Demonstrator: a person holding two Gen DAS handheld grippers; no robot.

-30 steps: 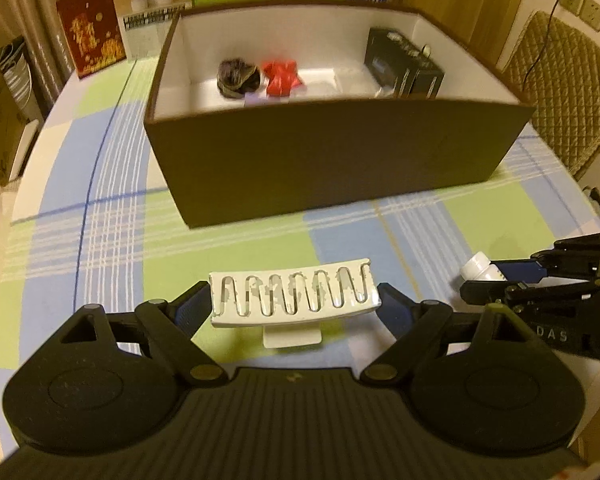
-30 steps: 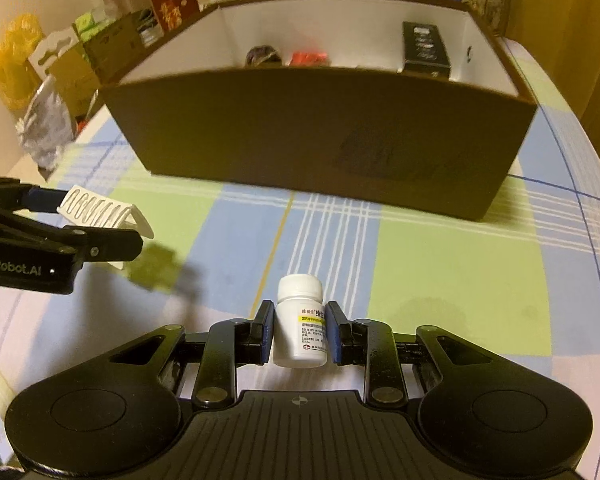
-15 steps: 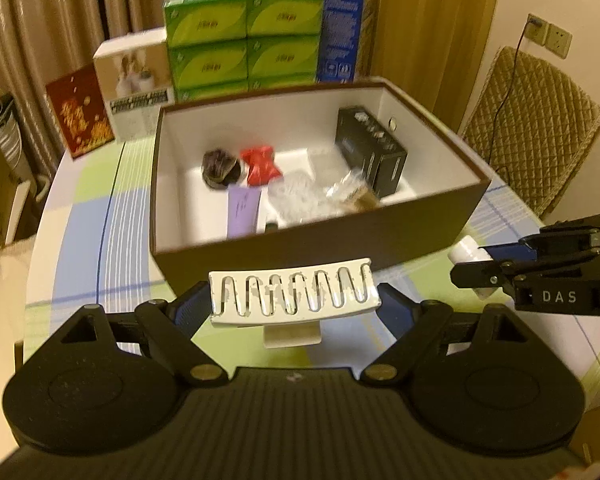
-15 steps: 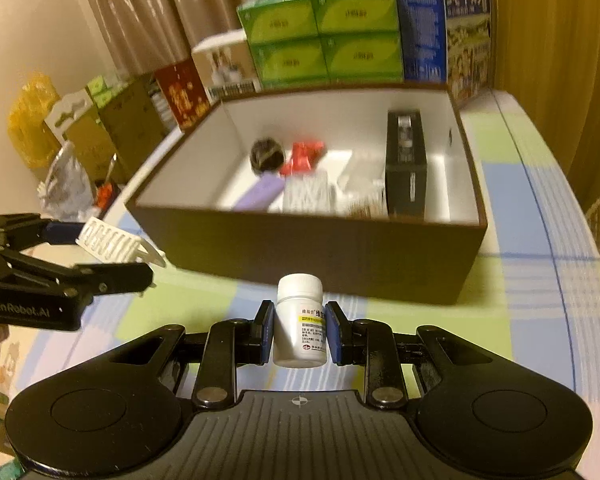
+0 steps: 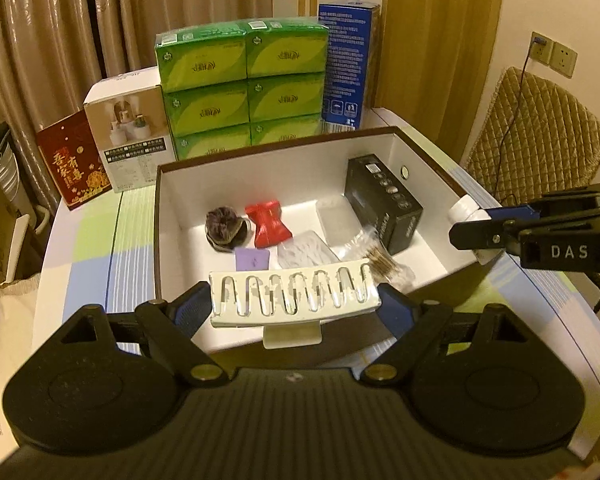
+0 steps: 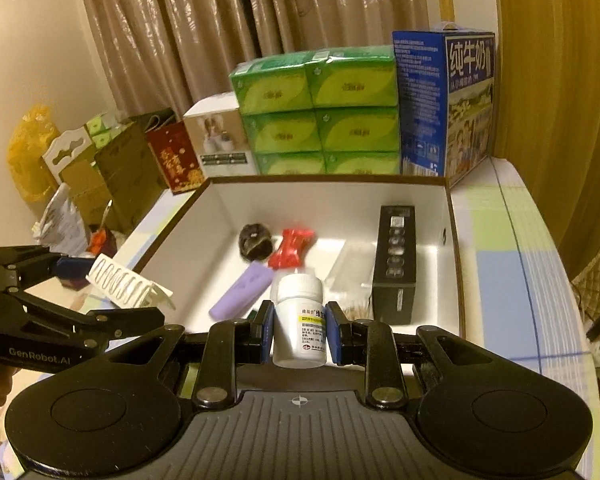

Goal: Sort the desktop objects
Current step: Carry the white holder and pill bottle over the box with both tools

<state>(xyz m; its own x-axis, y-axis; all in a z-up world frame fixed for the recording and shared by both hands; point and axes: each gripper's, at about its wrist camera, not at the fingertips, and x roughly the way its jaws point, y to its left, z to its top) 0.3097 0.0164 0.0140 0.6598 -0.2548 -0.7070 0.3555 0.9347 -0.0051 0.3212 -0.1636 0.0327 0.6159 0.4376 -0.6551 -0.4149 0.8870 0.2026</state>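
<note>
Both claws hold loads at the box (image 5: 260, 160) rim, seemingly clear.

the right gripper (image 5: 466, 226) carries "das" in pale letters on its black side. the left gripper (image 6: 112, 286) reads "genrobot.ai" along its arm. the blue carton (image 6: 456, 100) shows large white "纯牛奶". the white bottle (image 6: 299, 320) label is too small to read.

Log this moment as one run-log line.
left gripper: jaws shut on white slotted rack | right gripper: jaws shut on pill bottle | both near brown box
</note>
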